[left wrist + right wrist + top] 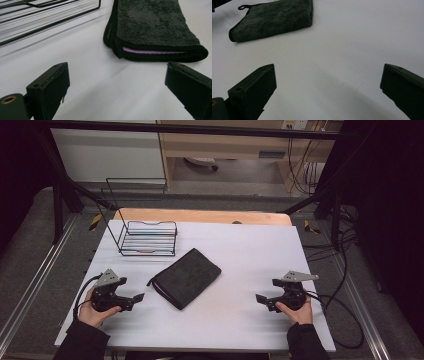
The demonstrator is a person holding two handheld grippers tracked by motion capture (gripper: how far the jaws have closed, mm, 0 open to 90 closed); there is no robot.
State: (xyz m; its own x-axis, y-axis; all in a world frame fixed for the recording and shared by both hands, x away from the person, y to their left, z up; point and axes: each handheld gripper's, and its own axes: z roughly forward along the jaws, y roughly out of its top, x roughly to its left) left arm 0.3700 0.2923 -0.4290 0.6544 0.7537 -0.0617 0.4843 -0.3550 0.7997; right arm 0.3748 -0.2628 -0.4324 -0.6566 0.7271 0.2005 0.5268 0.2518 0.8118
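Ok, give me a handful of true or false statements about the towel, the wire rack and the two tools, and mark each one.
1. The dark folded towel lies flat on the white table between the two tools. True.
2. The left tool is shut on the towel's edge. False: its jaws stand wide apart over bare table, short of the towel.
3. The wire rack sits at the far left of the table, beyond the towel. True.
4. The towel lies inside the wire rack. False: it lies on the table, apart from the rack.
5. The right tool is open and holds nothing. True.
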